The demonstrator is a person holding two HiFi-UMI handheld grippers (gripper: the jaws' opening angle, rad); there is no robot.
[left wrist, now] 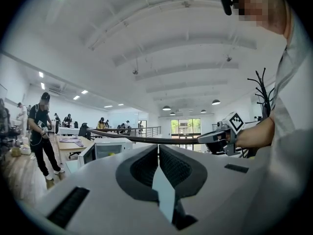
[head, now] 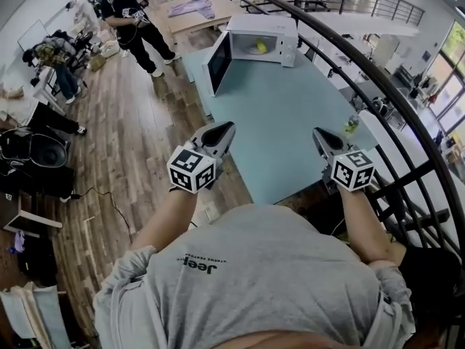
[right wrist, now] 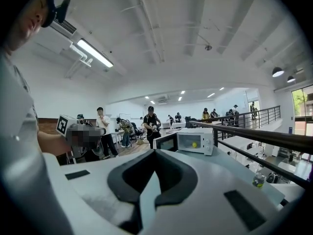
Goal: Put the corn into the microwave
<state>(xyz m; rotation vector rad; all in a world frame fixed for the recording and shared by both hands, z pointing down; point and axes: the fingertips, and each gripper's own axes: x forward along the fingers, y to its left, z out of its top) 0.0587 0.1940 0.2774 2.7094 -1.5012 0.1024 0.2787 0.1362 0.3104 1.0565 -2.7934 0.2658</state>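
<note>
The white microwave (head: 265,41) stands at the far end of the light-blue table (head: 276,122), its door (head: 217,64) swung open to the left. The yellow corn (head: 260,46) lies inside its cavity, and it also shows as the corn (right wrist: 194,144) in the right gripper view. My left gripper (head: 226,129) hovers over the table's near left edge, jaws shut and empty. My right gripper (head: 320,136) hangs over the near right part of the table, also shut on nothing. Both are far from the microwave. The left gripper view shows the microwave (left wrist: 110,147) beyond the shut left gripper (left wrist: 158,149).
A small bottle (head: 351,125) stands at the table's right edge. A black curved railing (head: 378,86) runs along the right side. A person (head: 131,20) stands on the wooden floor at the far left, near a wooden table (head: 192,13) with a cloth on it.
</note>
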